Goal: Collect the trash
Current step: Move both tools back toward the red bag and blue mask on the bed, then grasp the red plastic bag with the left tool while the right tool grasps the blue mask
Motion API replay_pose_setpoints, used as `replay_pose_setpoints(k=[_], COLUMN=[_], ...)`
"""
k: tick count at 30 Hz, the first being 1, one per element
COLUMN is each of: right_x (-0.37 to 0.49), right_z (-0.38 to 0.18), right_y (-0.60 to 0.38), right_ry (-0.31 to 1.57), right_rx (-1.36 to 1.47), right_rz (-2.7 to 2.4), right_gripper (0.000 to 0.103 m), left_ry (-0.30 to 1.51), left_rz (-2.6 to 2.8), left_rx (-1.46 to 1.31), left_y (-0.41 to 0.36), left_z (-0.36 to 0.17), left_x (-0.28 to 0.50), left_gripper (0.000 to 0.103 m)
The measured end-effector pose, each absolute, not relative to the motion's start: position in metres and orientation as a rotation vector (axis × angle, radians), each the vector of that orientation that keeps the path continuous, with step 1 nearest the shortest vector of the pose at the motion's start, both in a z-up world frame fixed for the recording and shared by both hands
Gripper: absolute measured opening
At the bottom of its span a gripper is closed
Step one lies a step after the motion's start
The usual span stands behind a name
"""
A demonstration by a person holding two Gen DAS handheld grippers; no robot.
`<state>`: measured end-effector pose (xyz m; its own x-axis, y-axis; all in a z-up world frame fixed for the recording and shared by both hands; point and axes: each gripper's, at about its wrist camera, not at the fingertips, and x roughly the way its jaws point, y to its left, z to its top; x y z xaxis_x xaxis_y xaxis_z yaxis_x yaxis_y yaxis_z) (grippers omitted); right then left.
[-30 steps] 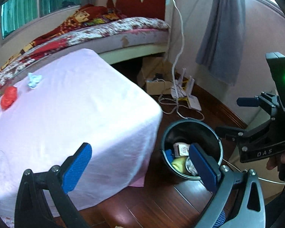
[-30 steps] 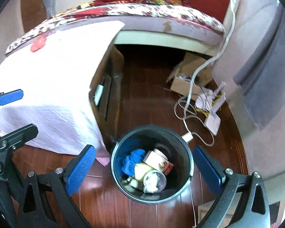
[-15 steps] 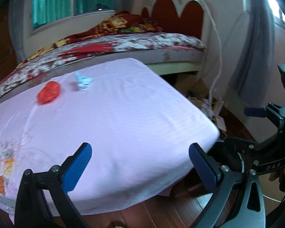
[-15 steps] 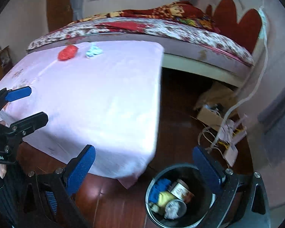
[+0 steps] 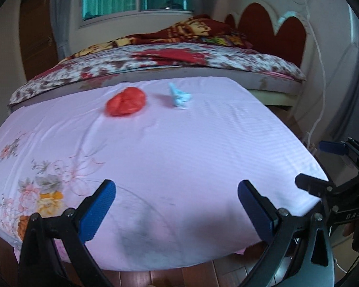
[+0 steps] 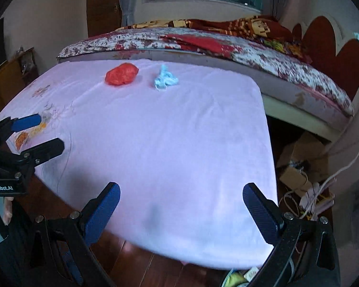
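Note:
A crumpled red bag [image 5: 126, 101] [image 6: 121, 74] and a crumpled pale blue scrap [image 5: 180, 96] [image 6: 165, 80] lie side by side at the far end of a table under a pink cloth [image 5: 179, 148] [image 6: 170, 129]. My left gripper [image 5: 176, 206] hangs open over the table's near edge, nothing between its blue pads. My right gripper [image 6: 180, 211] is open too, at the near right corner, also empty. Both pieces of trash are well beyond the fingertips. A sliver of the bin's contents [image 6: 241, 276] shows at the bottom edge of the right wrist view.
A bed [image 5: 179, 64] with a patterned quilt runs behind the table. Cardboard boxes [image 6: 301, 157] and tangled cables with a power strip [image 6: 316, 198] lie on the wooden floor to the right. A person's hand [image 6: 7, 210] holds the left gripper.
Both grippers have swung up and left, away from the black bin on the floor, to face the table top. The bin has dropped almost out of view. Both stayed open.

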<state>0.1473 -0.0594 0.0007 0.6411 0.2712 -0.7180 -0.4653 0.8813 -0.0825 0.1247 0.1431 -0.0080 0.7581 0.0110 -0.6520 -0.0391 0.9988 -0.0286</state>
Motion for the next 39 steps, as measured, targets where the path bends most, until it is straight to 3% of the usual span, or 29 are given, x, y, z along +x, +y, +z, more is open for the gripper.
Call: replay_pose_setpoints(k=[12,23,26,28,31,33,37,39], right_x=[0.189,0.289,0.307,0.324,0.347,0.36,0.388,0.399], right_z=[0.009,-0.002,-0.009,-0.013,-0.018,-0.02,-0.029,-0.031], right_y=[-0.017,0.036,0.046,0.051,0.062,0.067,0.081,0.084], right_ry=[0.694,0.779,0.79,0.797,0.795,0.799,0.828,0.834], right_rx=[-0.235,-0.224,-0.252,-0.222,-0.204,-0.203,-0.19,-0.165], right_rz=[0.464,0.489,0.463,0.469,0.472,0.469,0.484,0.493], right_gripper=[0.103,0.103,0.103,0.103,0.103,0.1,0.081,0.08], left_ry=[0.716,0.701,0.702,0.721,0.727,0.734,0.75,0.761], left_rz=[0.081,0.113,0.101,0.08,0.071,0.076,0.097,0.098], left_rx=[-0.124,-0.16,-0.162,-0.189,-0.148,-0.098,-0.086,-0.107], left_y=[0.208,0.253,0.26,0.264,0.257,0.252,0.257,0.264], left_z=[-0.016,-0.016,-0.02,-0.024,-0.025,-0.027,-0.031,-0.034], left_x=[0.18,0.255,0.27,0.285,0.3,0.312,0.332,0.336], left_gripper=[0.102,0.102,0.098,0.091,0.09,0.09,0.09,0.09])
